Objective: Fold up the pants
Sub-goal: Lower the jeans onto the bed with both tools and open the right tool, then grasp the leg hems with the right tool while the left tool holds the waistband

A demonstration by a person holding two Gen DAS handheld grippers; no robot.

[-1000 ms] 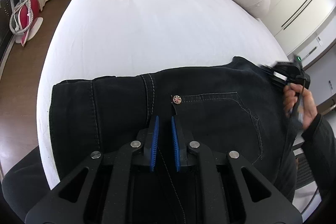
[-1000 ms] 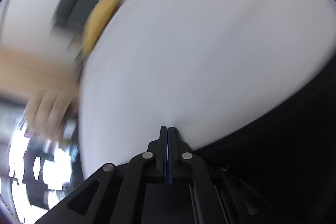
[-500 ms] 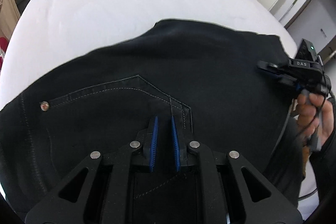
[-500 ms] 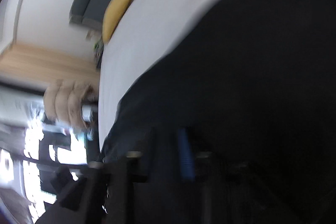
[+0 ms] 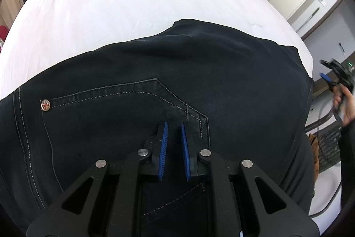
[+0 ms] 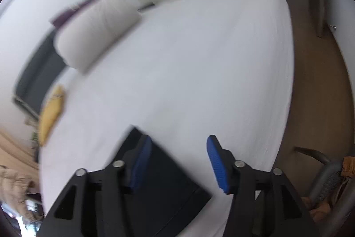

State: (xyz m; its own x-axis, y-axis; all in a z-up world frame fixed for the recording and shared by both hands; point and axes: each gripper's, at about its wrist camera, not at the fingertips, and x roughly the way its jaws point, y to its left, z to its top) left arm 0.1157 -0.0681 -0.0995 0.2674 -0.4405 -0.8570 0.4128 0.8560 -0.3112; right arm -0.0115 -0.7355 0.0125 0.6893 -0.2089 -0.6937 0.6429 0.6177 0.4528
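Black denim pants lie on the white bed, near its front edge, back pocket and rivet up. They look folded over at least once: compact dark block, straight edges, a square corner showing in the right wrist view. Left tongs sit low over the pocket seam, blue pads a narrow gap apart, no cloth visibly pinched between them. Right tongs have just been opening; they stand wide with nothing between the pads, above the corner of the pants and clear of it. Judgement: fold mostly laid down, grip released. Left: maybe one more fold, or smoothing. Can't tell layer count.
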